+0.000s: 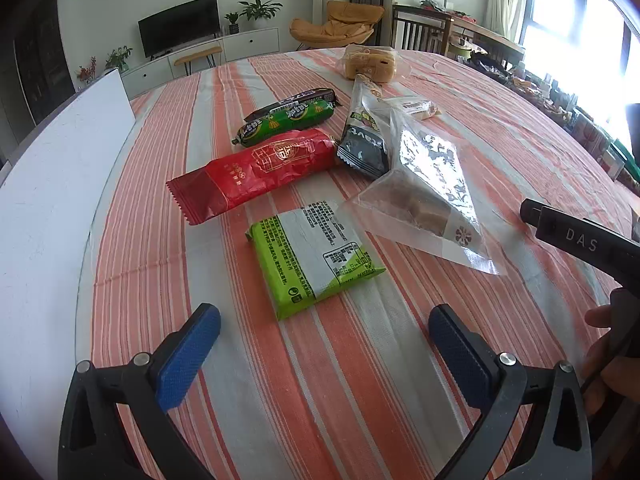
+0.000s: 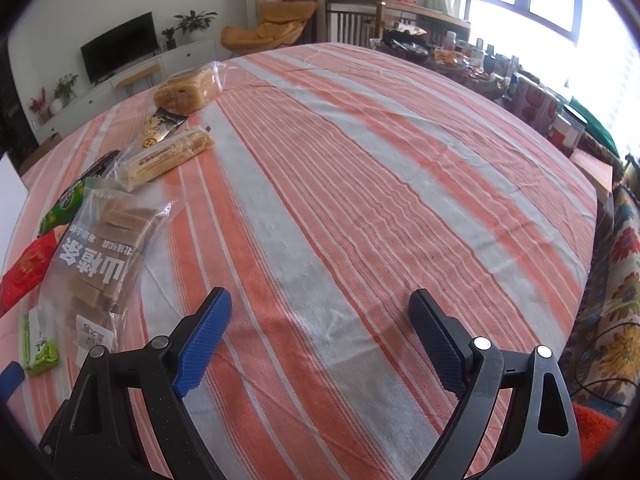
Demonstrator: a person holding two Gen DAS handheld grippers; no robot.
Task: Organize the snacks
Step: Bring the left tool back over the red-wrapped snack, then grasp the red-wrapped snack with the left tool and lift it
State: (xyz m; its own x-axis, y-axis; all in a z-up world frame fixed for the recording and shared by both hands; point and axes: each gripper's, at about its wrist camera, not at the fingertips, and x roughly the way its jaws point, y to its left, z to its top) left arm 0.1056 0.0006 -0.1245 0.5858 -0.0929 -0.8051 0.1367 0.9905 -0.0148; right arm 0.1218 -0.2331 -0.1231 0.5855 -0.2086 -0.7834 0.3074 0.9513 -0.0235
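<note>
Your left gripper (image 1: 324, 340) hovers with its blue, diamond-textured pads (image 1: 188, 356) spread wide and nothing between them. Just ahead of it, between the fingertips' line of sight, lies the flat lime-green and white rectangular foil packet (image 1: 316, 256), back side up, covered in small printed text and a nutrition table too fine to read. Beyond it to the left is the glossy red crinkled wrapper with a gold lattice emblem (image 1: 256, 172), its end sawtooth-cut. Farther ahead sit a green sausage-shaped tube with printed characters (image 1: 288, 122) and a dark brown tube (image 1: 296, 100) touching it behind. To the right of the green packet lies the clear plastic bag of tan rectangular bars (image 1: 424, 196), overlapping a black-and-white pouch (image 1: 362, 140). Far ahead is a bagged golden sponge cake (image 1: 370, 62). All rest on the orange-and-grey striped woven tablecloth (image 1: 152, 240). A white board (image 1: 52, 168) stands at your left. At the right edge, a black handle lettered "DAS" (image 1: 580, 240) is held by a hand (image 1: 604, 352).

Your right gripper (image 2: 320, 332) is likewise spread apart and empty, over bare striped cloth. The snacks all lie to its left: the clear bag shows large white characters, 山楂条, seen upside down, and ahead of it a pale yellow long wrapped bar (image 2: 168, 158).
</note>
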